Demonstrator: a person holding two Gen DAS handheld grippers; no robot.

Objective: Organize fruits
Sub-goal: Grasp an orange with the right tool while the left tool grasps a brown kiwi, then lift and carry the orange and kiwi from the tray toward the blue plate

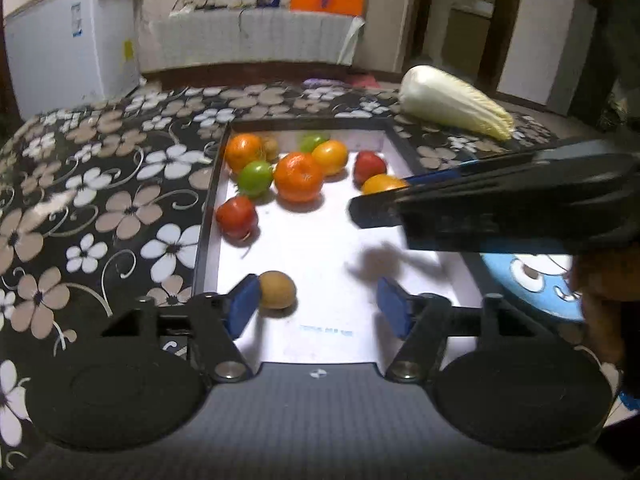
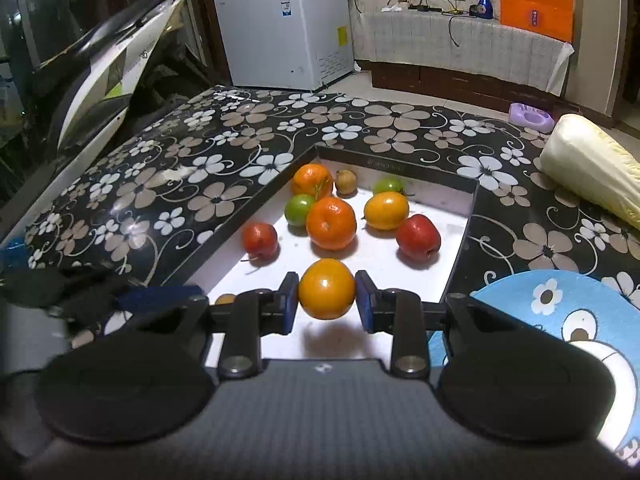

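A shallow white tray with a black rim (image 1: pixel 205 224) (image 2: pixel 460 248) lies on the flowered table and holds several fruits: oranges, green ones, red ones and small brown ones. My right gripper (image 2: pixel 327 299) is shut on a yellow-orange fruit (image 2: pixel 327 289), held just above the tray floor over its shadow. In the left wrist view the right gripper (image 1: pixel 384 210) reaches in from the right and hides most of that fruit (image 1: pixel 380 184). My left gripper (image 1: pixel 318 306) is open over the tray's near end. A brown fruit (image 1: pixel 277 290) sits beside its left pad (image 1: pixel 240 304), well away from the right pad.
A napa cabbage (image 1: pixel 456 106) (image 2: pixel 592 168) lies on the table right of the tray. A blue cartoon-printed mat (image 2: pixel 560 320) (image 1: pixel 532 280) lies at the near right. A white chest freezer (image 2: pixel 280 28) and a scooter (image 2: pixel 100 64) stand beyond the table's left side.
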